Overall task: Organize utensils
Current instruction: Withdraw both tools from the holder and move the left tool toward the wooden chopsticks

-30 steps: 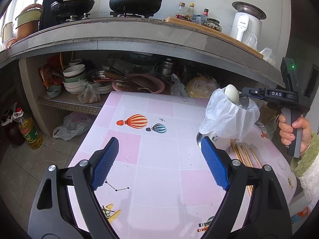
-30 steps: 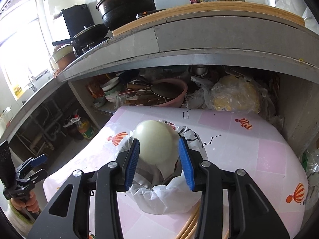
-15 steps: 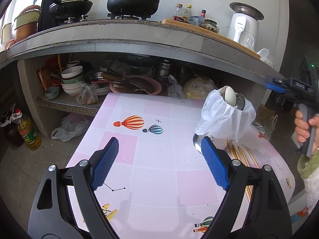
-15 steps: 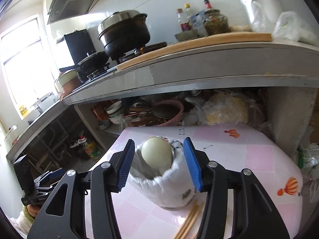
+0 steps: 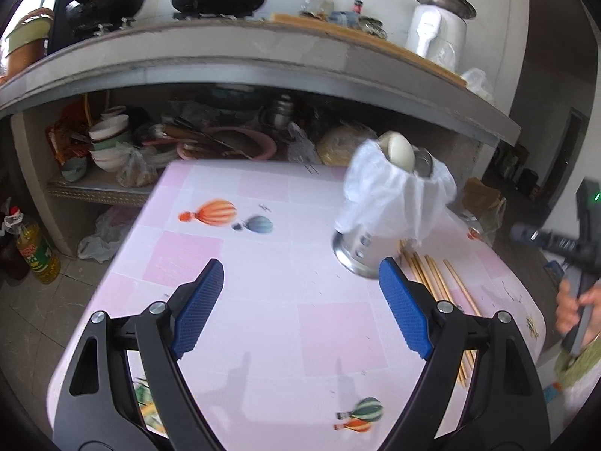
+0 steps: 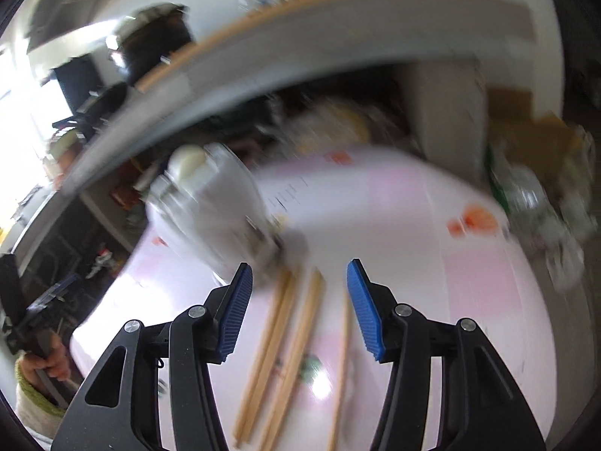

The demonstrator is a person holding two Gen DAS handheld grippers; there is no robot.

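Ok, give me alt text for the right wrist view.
Blurred fisheye view: the open right gripper hangs empty above wooden chopsticks lying on a pink table. A metal holder draped in a white plastic bag, a pale spoon poking from it, stands left.

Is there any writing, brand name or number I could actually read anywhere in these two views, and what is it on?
Nothing reads clearly.
Oil bottle: a red label with marks on it, too small to read.
Black handheld device: pale lettering on it, blurred, unreadable.
Tablecloth: balloon pictures and small line drawings, no words that I can make out.
Bottles and jars on the counter: labels too small to read.
Right wrist view: too blurred for any text.
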